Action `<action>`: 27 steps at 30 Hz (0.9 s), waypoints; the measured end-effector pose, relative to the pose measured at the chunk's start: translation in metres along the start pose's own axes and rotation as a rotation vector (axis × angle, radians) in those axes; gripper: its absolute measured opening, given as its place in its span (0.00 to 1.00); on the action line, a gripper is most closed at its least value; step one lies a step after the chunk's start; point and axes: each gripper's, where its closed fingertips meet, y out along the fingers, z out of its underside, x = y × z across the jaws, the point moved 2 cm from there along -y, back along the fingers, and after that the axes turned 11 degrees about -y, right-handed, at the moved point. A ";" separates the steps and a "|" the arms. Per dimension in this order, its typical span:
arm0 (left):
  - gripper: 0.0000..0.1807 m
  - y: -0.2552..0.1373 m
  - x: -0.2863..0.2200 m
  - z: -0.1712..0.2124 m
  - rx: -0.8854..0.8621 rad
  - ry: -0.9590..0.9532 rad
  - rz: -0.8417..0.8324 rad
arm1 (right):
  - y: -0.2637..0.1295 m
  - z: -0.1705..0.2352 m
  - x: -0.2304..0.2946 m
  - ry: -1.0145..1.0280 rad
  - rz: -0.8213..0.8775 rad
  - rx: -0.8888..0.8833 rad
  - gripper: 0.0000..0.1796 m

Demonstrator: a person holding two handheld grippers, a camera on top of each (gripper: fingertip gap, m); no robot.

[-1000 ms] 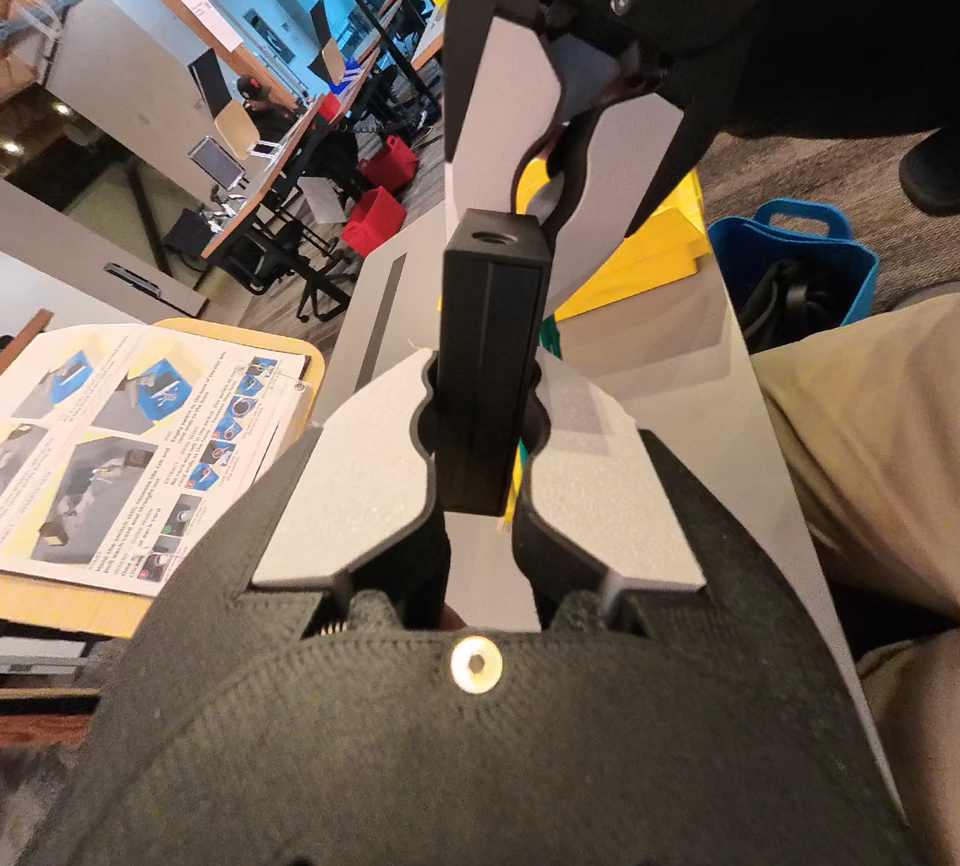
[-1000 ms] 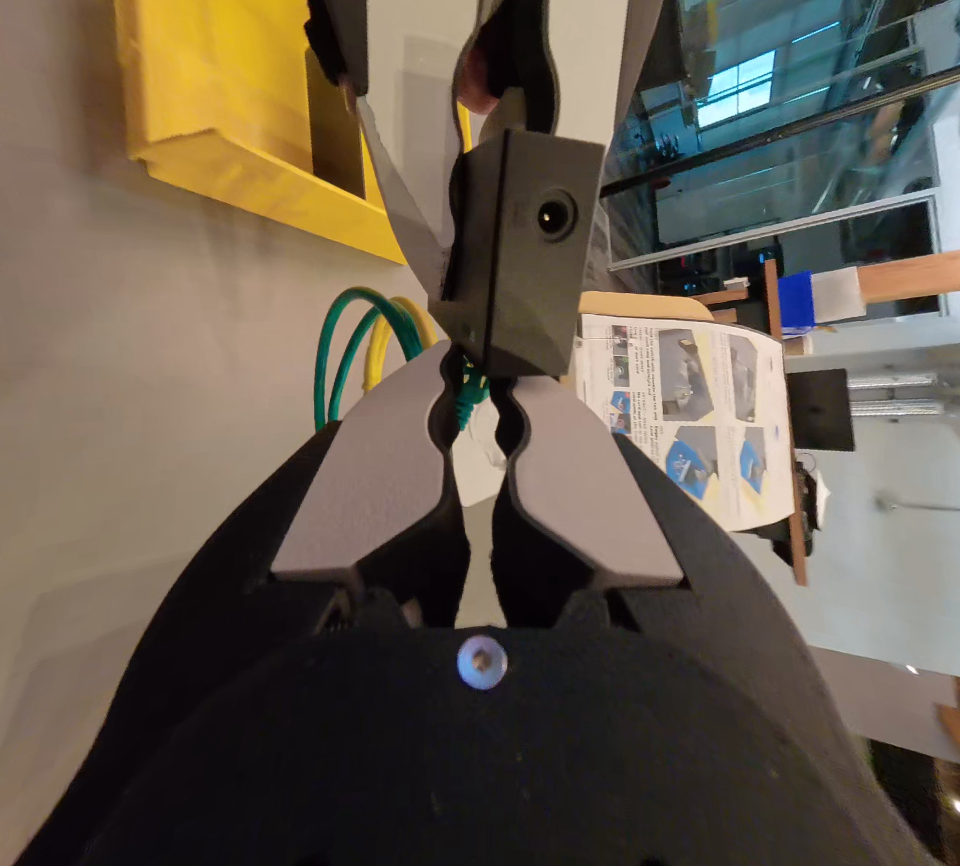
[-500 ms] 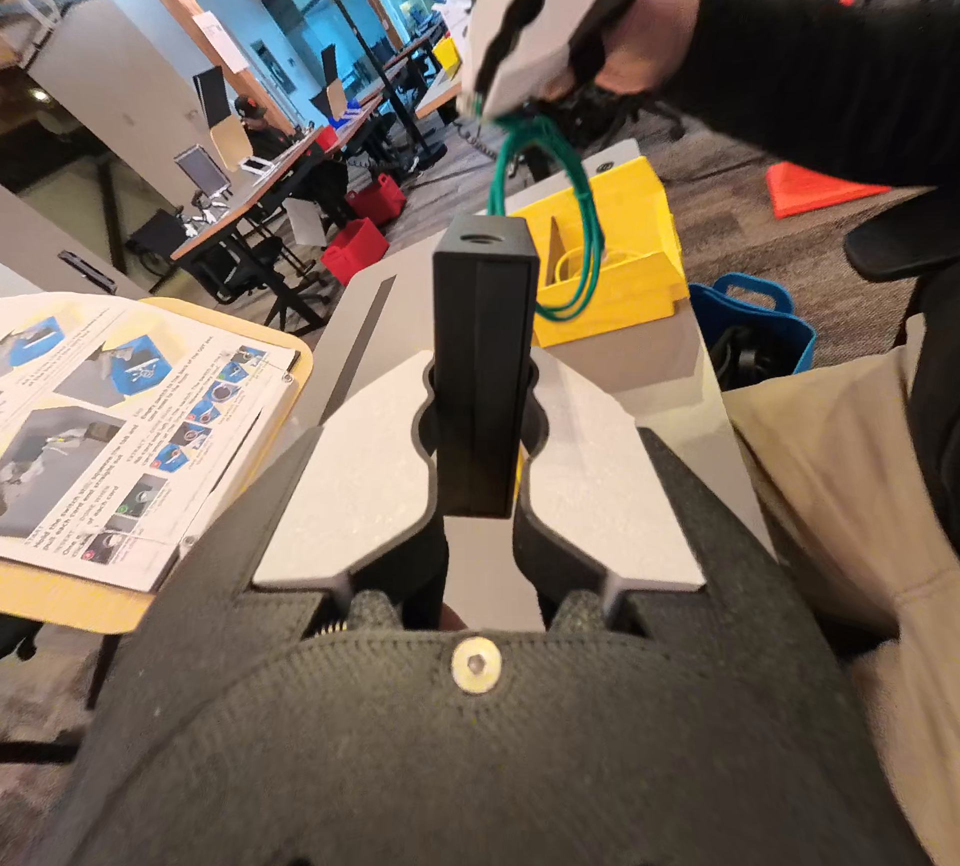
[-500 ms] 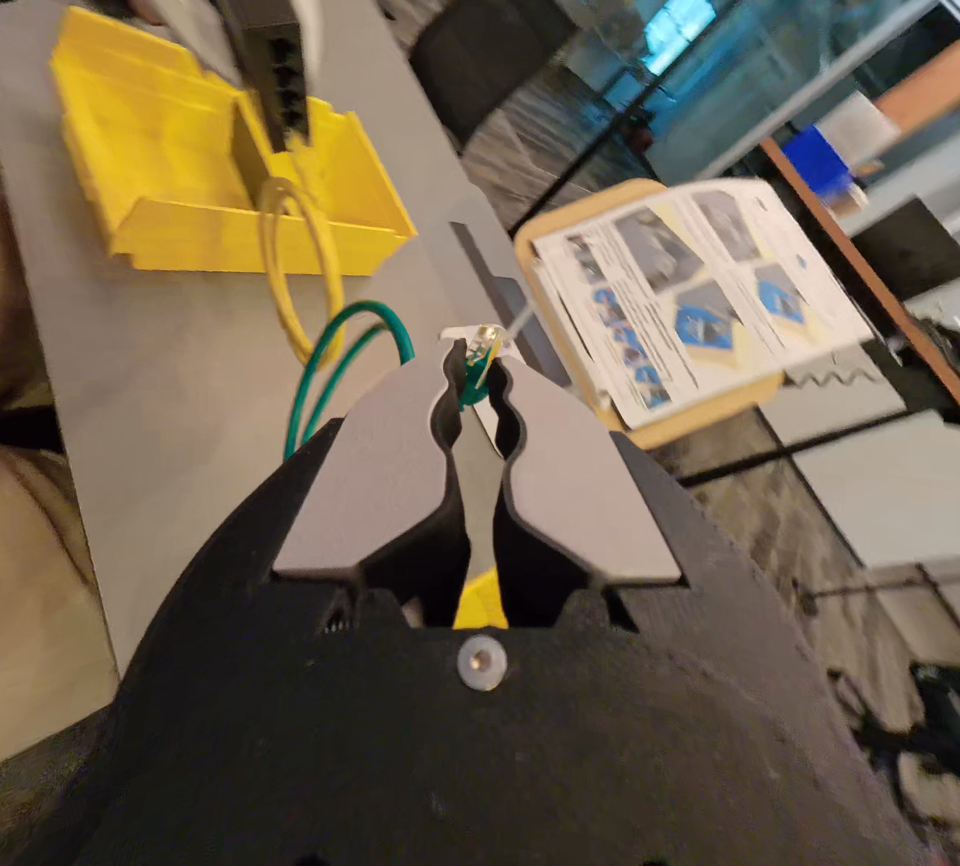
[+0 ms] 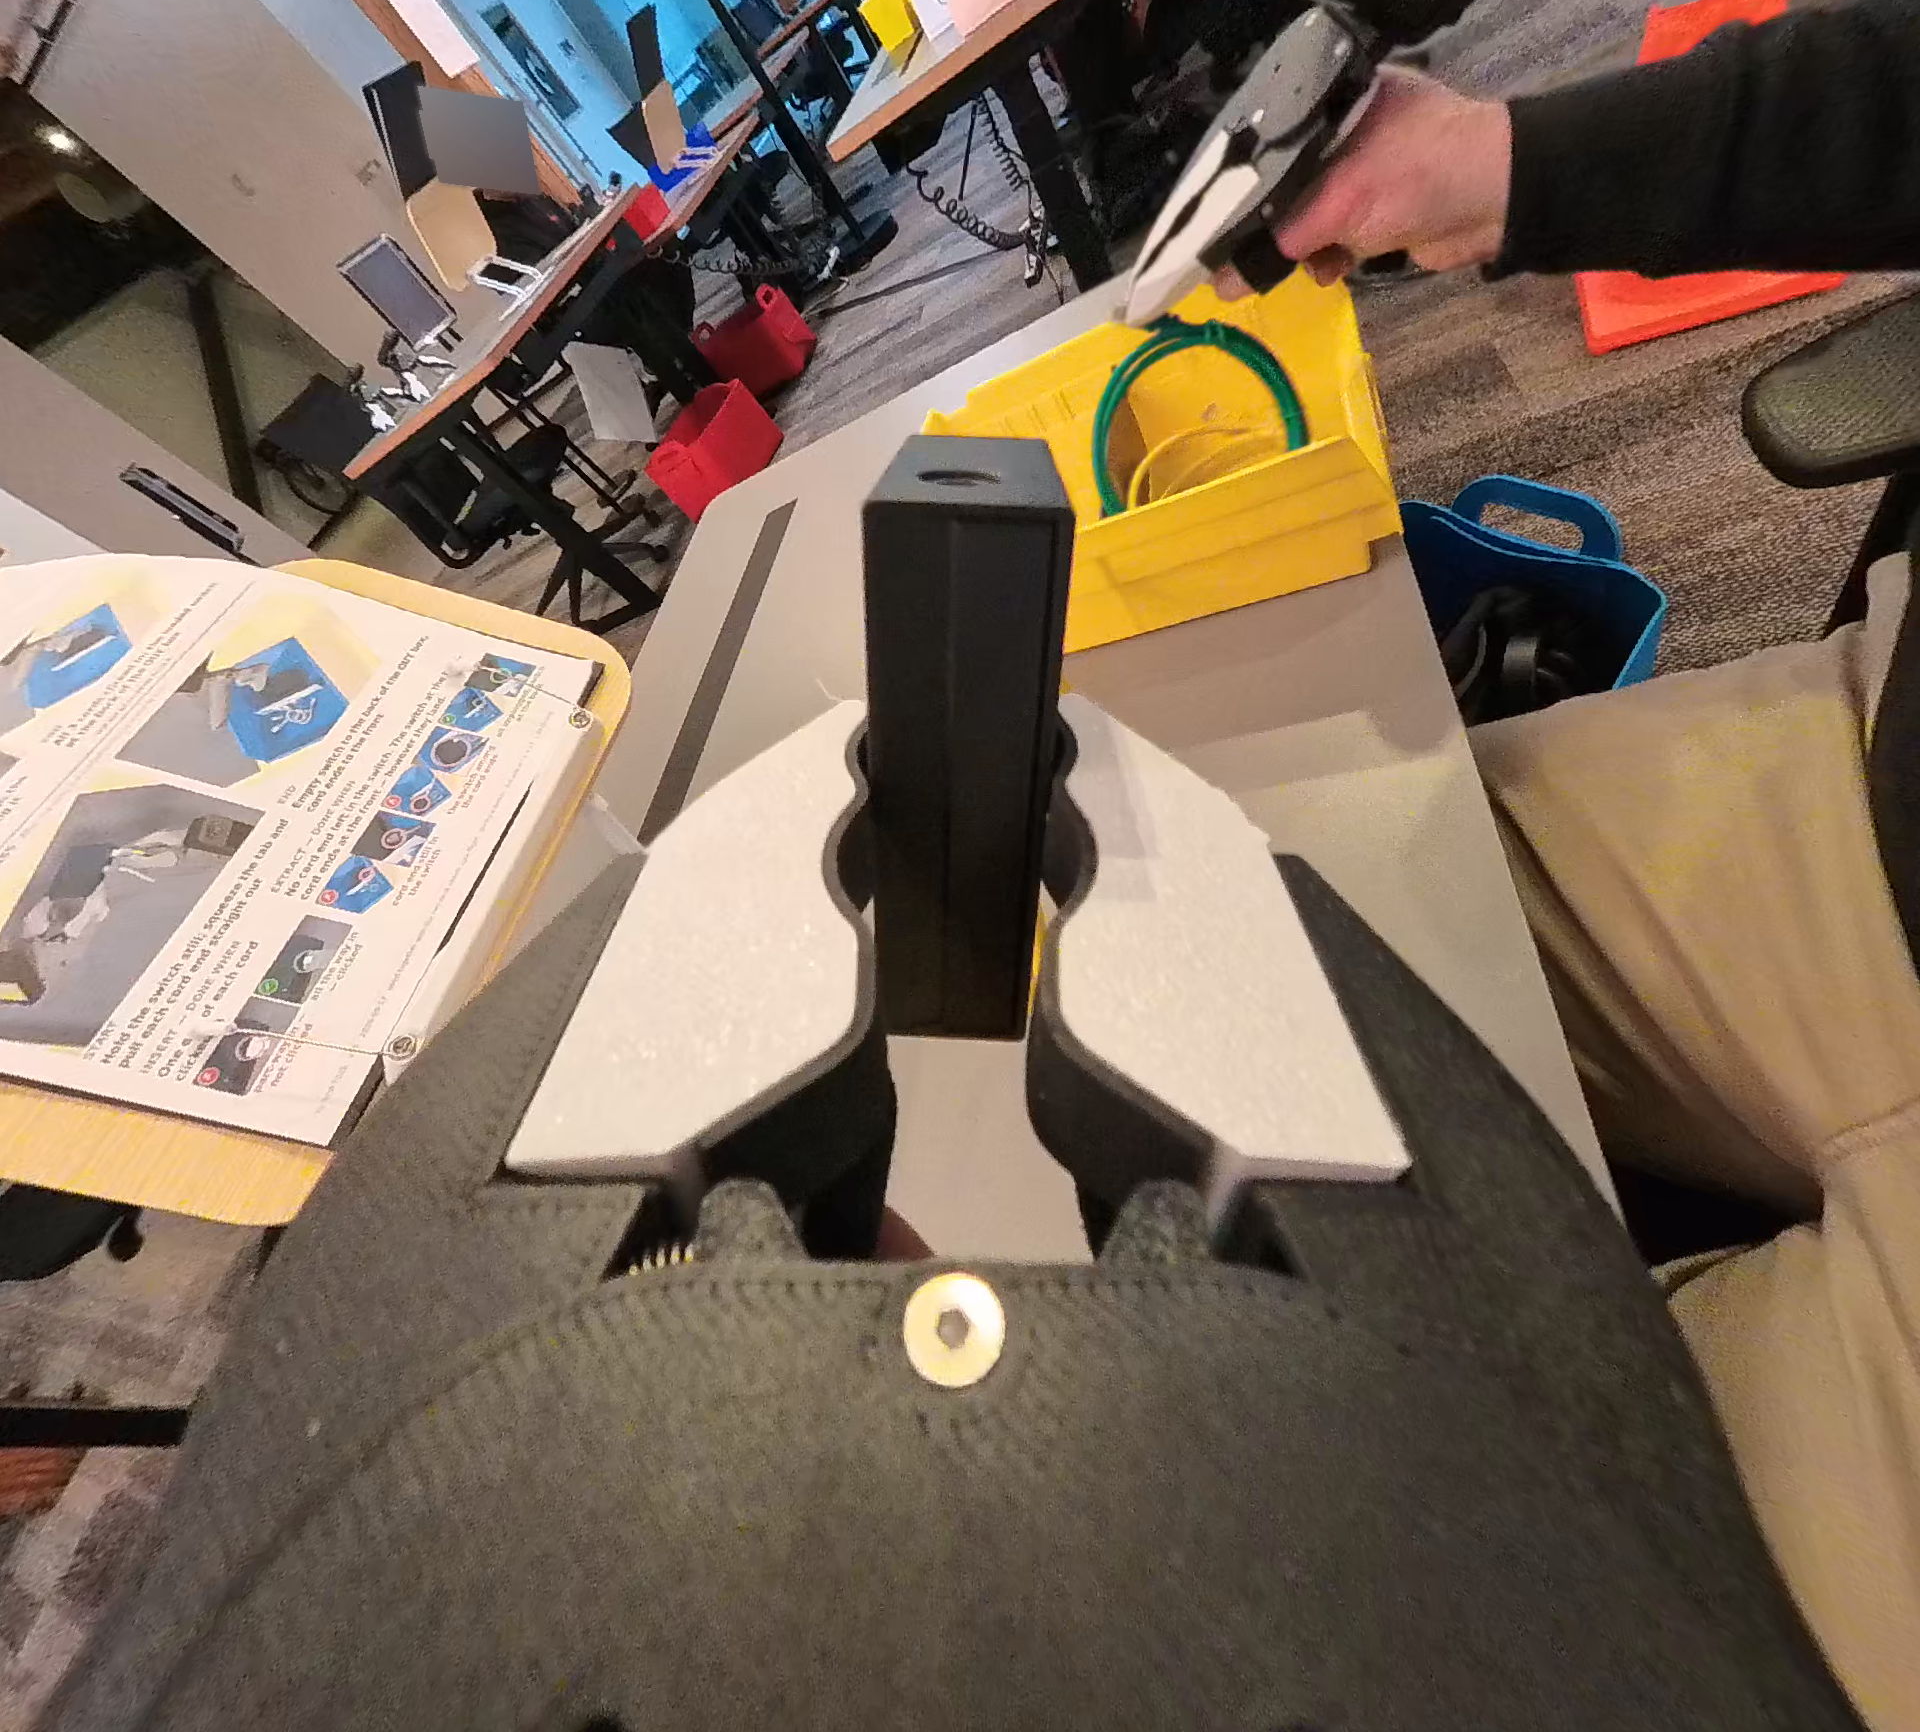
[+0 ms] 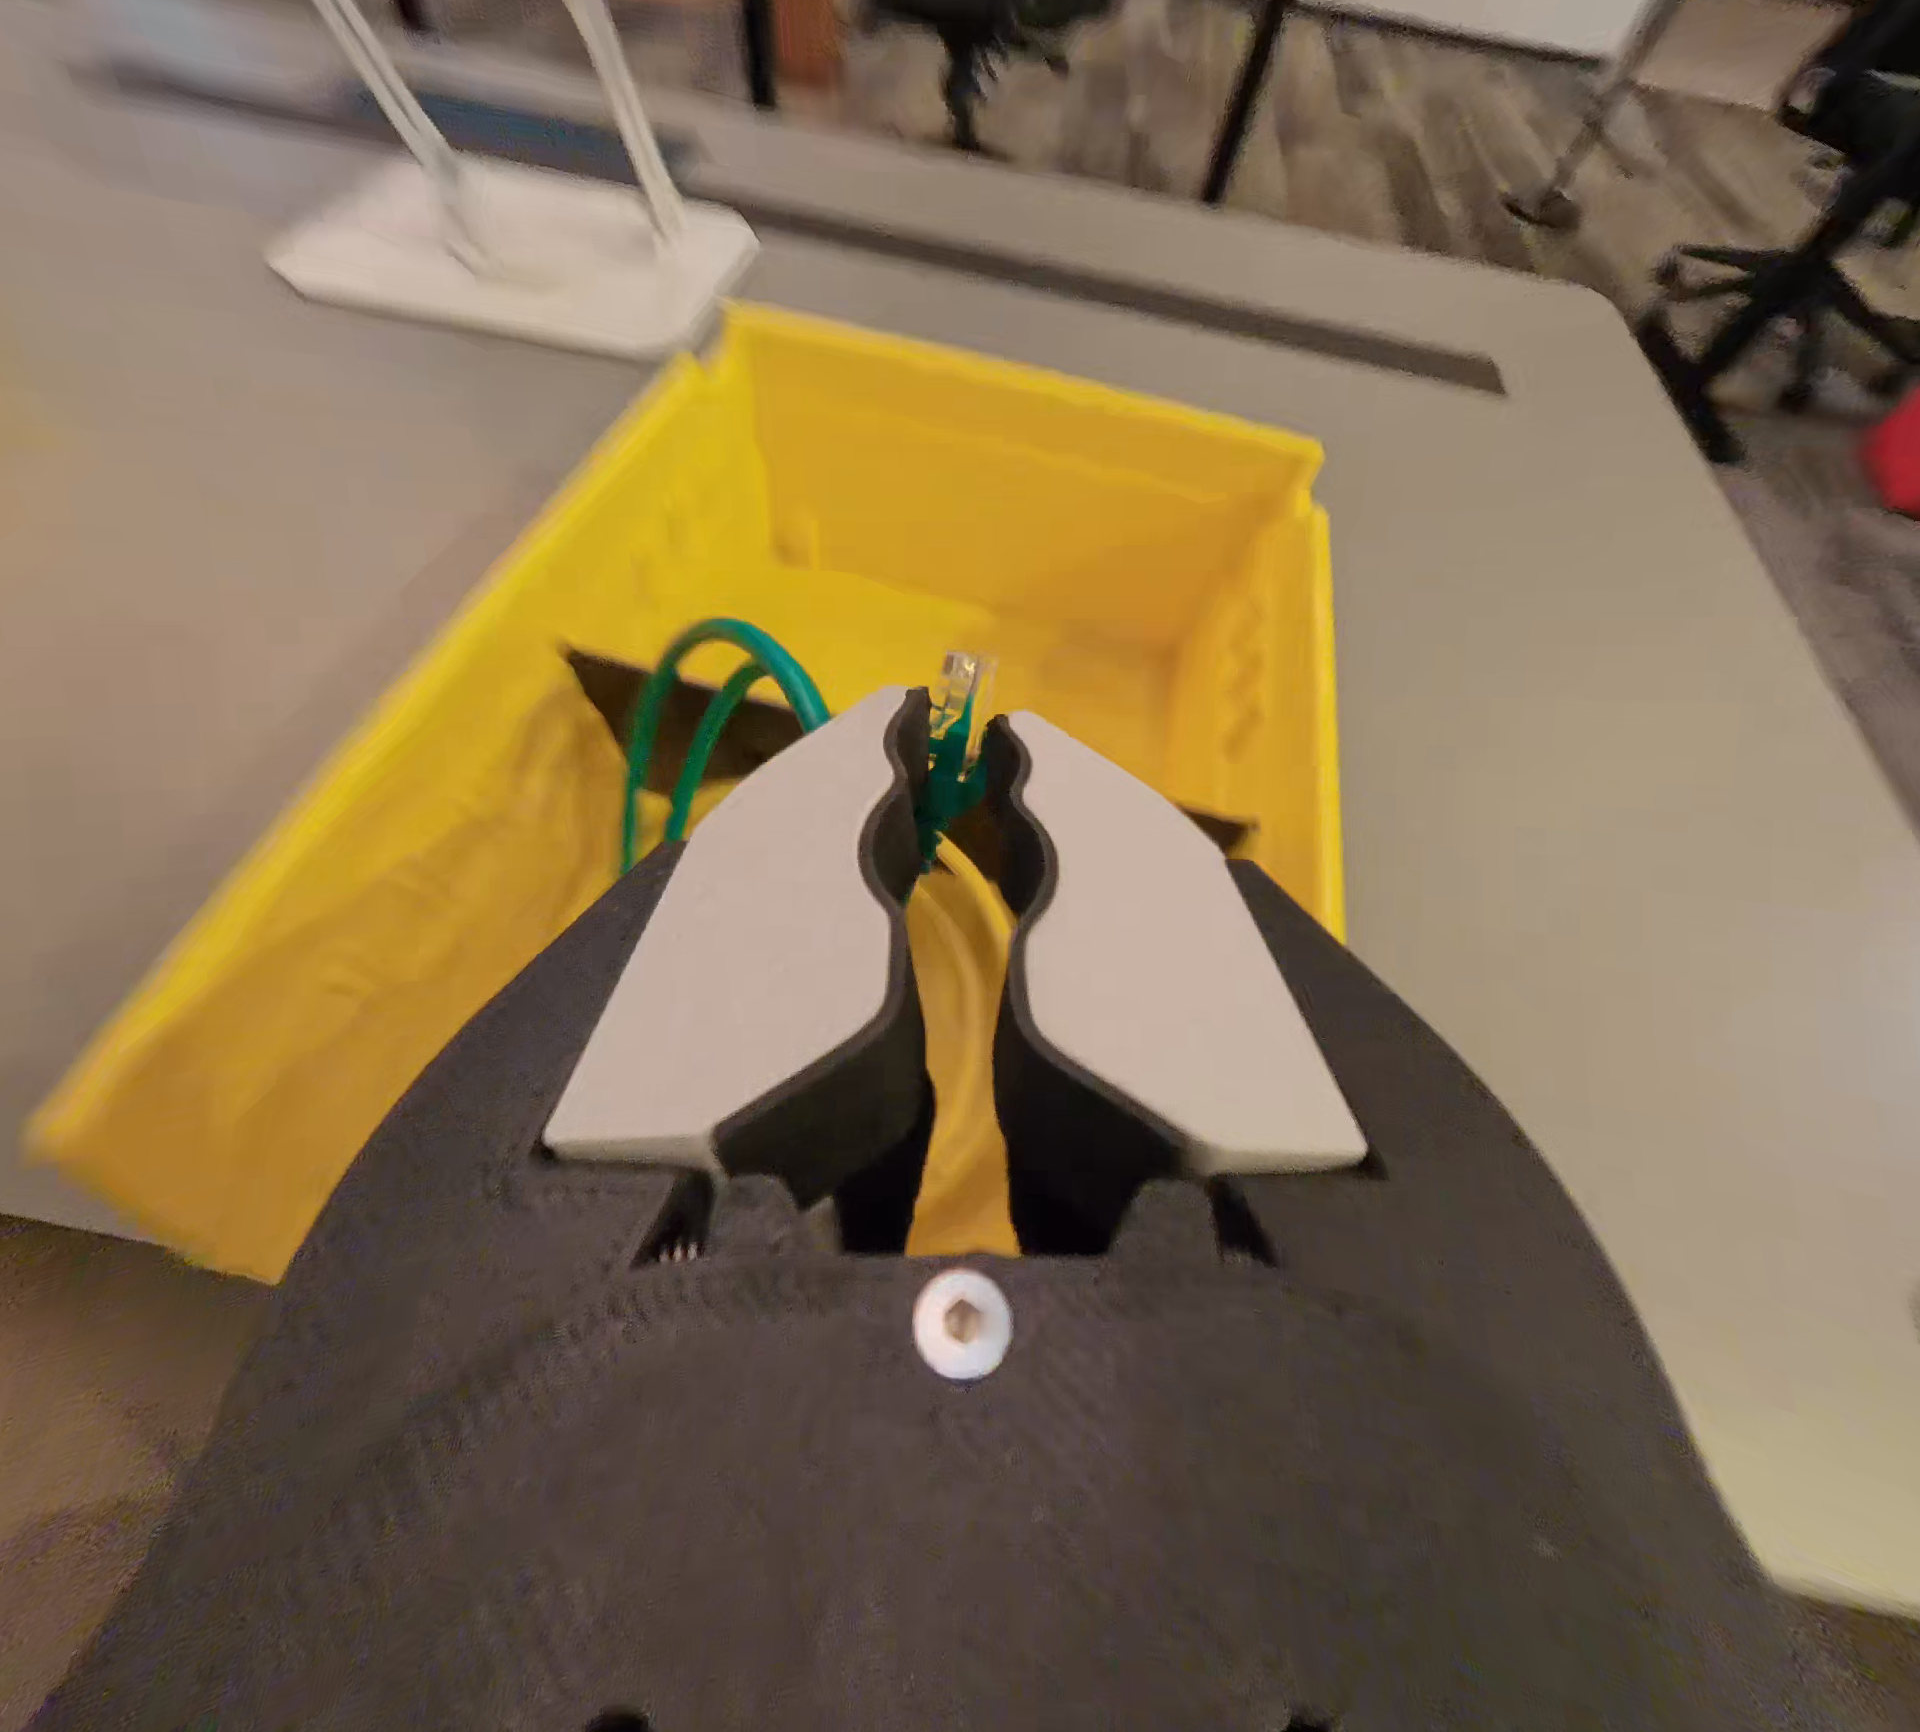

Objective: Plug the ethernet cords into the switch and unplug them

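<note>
Two grippers over a grey table (image 5: 1299, 726) — each is clamped on something.

The black switch (image 5: 961, 747) is held upright in the left gripper (image 5: 961, 861); the green cord (image 6: 951, 773) is pinched at its plug by the right gripper (image 6: 951, 747), looped above a yellow bin (image 6: 1039, 498) holding a yellow cord (image 5: 1195, 456). A printed sheet (image 5: 260, 809) is propped at the table's left — office desks (image 5: 499, 352) and carpet (image 5: 1507, 394) are seen behind.
</note>
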 end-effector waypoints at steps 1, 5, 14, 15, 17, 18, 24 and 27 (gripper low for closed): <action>0.15 0.001 0.000 0.002 0.011 0.005 -0.004 | 0.002 0.013 -0.002 -0.046 0.046 0.061 0.05; 0.15 0.005 -0.001 0.004 0.025 0.009 -0.006 | 0.002 0.049 -0.016 -0.285 0.173 0.368 0.06; 0.15 -0.001 0.003 0.000 -0.017 -0.005 -0.021 | 0.003 0.047 0.001 -0.435 0.068 0.444 0.20; 0.15 -0.002 0.002 -0.002 -0.032 -0.010 -0.011 | 0.000 0.025 0.012 -0.422 0.010 0.347 0.22; 0.15 0.000 -0.001 -0.006 -0.051 -0.014 0.011 | -0.008 -0.027 0.053 -0.405 -0.167 0.130 0.27; 0.15 0.001 -0.003 -0.007 -0.056 -0.013 0.023 | -0.014 -0.056 0.079 -0.420 -0.261 0.009 0.28; 0.15 0.009 -0.023 -0.016 -0.077 0.017 0.082 | -0.045 -0.176 0.238 -0.743 -0.636 -0.440 0.30; 0.15 0.010 -0.032 -0.022 -0.080 0.045 0.103 | -0.035 -0.201 0.288 -0.811 -0.763 -0.501 0.23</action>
